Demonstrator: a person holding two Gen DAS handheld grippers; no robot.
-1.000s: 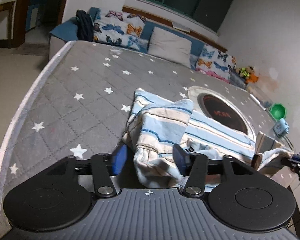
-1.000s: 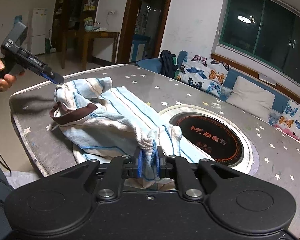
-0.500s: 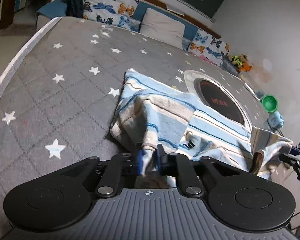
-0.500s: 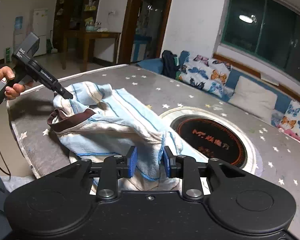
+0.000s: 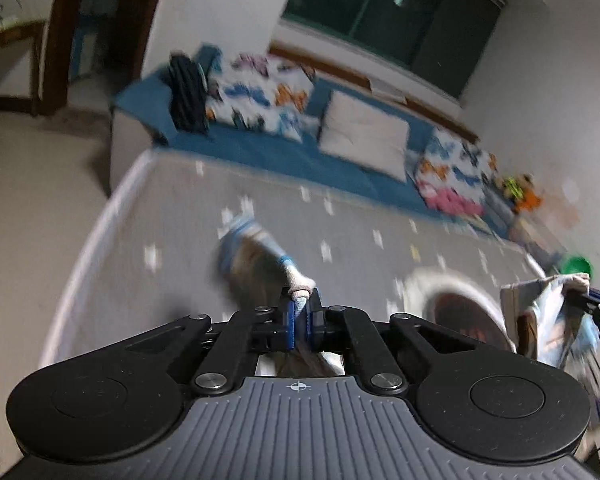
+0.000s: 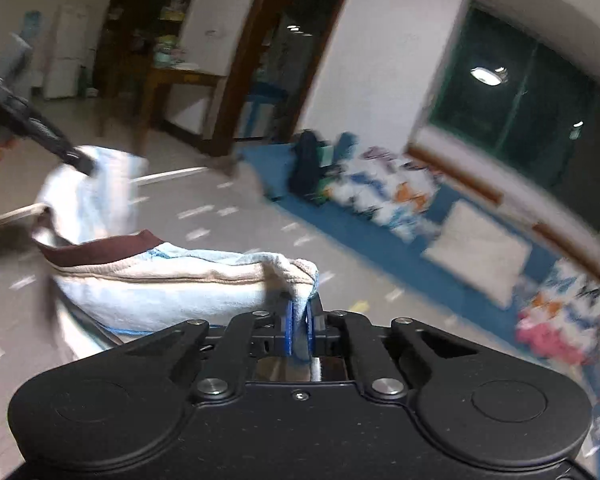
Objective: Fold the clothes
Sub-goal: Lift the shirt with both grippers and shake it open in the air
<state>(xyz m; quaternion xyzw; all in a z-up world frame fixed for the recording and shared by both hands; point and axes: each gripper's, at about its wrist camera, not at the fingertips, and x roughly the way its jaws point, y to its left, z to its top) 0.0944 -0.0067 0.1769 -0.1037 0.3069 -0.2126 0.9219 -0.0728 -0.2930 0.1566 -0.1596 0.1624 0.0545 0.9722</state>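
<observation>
Striped shirt [image 6: 148, 280] hangs between left claw [image 5: 299, 312] and right claw [image 6: 299, 334], both clamped.

Surface: grey quilted table cover [image 5: 172, 264] with white stars, pale piped edge.
Set in it: round dark cooktop [image 5: 464, 316], white-ringed.
Image: motion-blurred.

both grippers' fingers [image 5: 289, 322] [image 6: 288, 334] pinched closed, raised
</observation>
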